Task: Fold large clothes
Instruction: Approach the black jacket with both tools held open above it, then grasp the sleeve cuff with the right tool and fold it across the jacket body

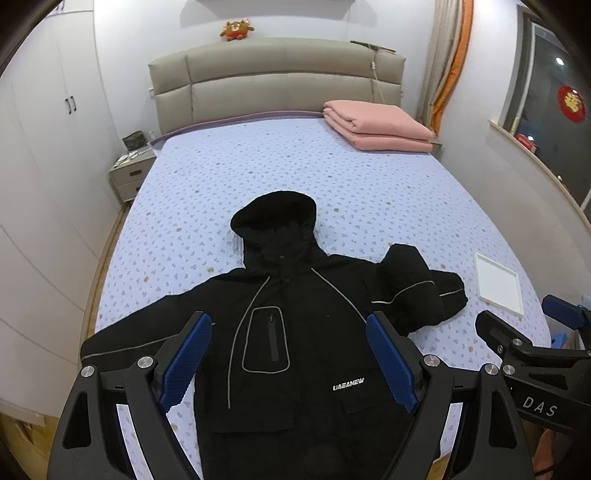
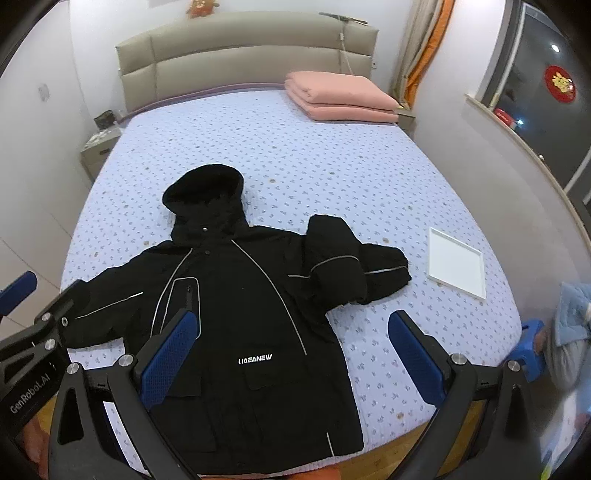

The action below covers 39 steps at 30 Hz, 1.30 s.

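Left wrist view, largest item first: a wide bed with a lilac, small-patterned sheet (image 1: 332,177) fills the room from a padded beige headboard (image 1: 273,85) to the near edge. On its near half lies a black hooded jacket with thin grey reflective piping (image 1: 295,332), spread front-up, hood pointing toward the headboard. White lettering sits on the chest, beside a piped zip pocket. One sleeve stretches flat out to the left side of the picture; the other, on the right, is bent back on itself in a bunched fold.

A folded pink quilt (image 1: 376,125) rests at the far right corner of the bed, against the headboard and well apart from the jacket. A flat white square tray (image 1: 498,282) lies on the sheet near the right edge, just beyond the bunched sleeve and not touching it. A grey bedside cabinet (image 1: 129,173) stands left of the bed, and a small brown-and-red plush toy (image 1: 236,30) sits on top of the headboard.

The left gripper (image 1: 288,362) hovers over the jacket's chest, its blue-padded jaws spread wide and holding nothing. Right wrist view: the right gripper (image 2: 295,354) hangs over the jacket's lower right side and the bare sheet, jaws likewise wide apart and empty.
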Available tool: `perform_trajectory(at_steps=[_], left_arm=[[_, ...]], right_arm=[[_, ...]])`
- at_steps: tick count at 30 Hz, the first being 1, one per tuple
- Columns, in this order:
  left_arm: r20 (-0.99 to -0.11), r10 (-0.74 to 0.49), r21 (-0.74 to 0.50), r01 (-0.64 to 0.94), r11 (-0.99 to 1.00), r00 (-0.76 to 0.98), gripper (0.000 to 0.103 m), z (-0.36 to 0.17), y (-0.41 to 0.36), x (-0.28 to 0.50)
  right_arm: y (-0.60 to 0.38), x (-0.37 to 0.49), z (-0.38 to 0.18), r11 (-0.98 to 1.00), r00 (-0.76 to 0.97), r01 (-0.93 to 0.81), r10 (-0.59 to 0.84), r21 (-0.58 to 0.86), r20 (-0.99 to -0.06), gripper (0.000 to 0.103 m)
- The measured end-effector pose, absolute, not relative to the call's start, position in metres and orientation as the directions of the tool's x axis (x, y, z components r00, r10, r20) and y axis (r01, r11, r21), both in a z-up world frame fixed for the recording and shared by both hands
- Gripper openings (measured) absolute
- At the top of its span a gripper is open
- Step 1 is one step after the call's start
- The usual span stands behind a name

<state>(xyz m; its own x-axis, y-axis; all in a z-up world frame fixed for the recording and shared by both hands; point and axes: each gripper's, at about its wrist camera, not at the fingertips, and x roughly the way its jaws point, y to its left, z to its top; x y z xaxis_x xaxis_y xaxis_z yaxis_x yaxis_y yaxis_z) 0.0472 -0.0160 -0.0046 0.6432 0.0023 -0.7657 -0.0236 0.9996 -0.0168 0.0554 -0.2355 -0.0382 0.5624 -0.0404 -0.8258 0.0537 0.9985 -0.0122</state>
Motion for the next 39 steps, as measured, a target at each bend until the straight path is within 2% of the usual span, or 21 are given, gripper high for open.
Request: perform_trajectory(at_steps=[12,15,21,29,39], left_arm=[[-0.796,0.037,-0.008,-0.071,0.997,0.605,0.086,-0.019,-0.088,0.069],[-0.796,0.016,-0.038,-0.076,0.996,0.605,0.086,-0.020,-0.104,0.079],[-0.810,0.057,0.012,-0.081,0.997,0.584,0.086,-0.025,-0.135,0.093],[-0.810,0.061,0.012,-0.088,0.996,0.584,0.086,-0.027,-0.158,0.108],[-0.827,0.074,0.029,-0.089,0.996,0.558,0.087,-0.062,-0.184,0.131]], right_arm=[[-0.302,0.086,-0.053,1.000,0.534,-0.004,0.009,0.008,-0.845,0.103],[-0.320,0.094,-0.058,1.000,0.527,-0.011,0.008,0.002,-0.850,0.103],[-0.348,0.109,-0.064,1.000,0.515,-0.027,0.007,-0.008,-0.857,0.103],[-0.370,0.126,-0.071,0.999,0.511,-0.047,0.020,-0.006,-0.859,0.103],[-0.409,0.147,-0.106,1.000,0.493,-0.016,0.004,-0.004,-0.870,0.103]])
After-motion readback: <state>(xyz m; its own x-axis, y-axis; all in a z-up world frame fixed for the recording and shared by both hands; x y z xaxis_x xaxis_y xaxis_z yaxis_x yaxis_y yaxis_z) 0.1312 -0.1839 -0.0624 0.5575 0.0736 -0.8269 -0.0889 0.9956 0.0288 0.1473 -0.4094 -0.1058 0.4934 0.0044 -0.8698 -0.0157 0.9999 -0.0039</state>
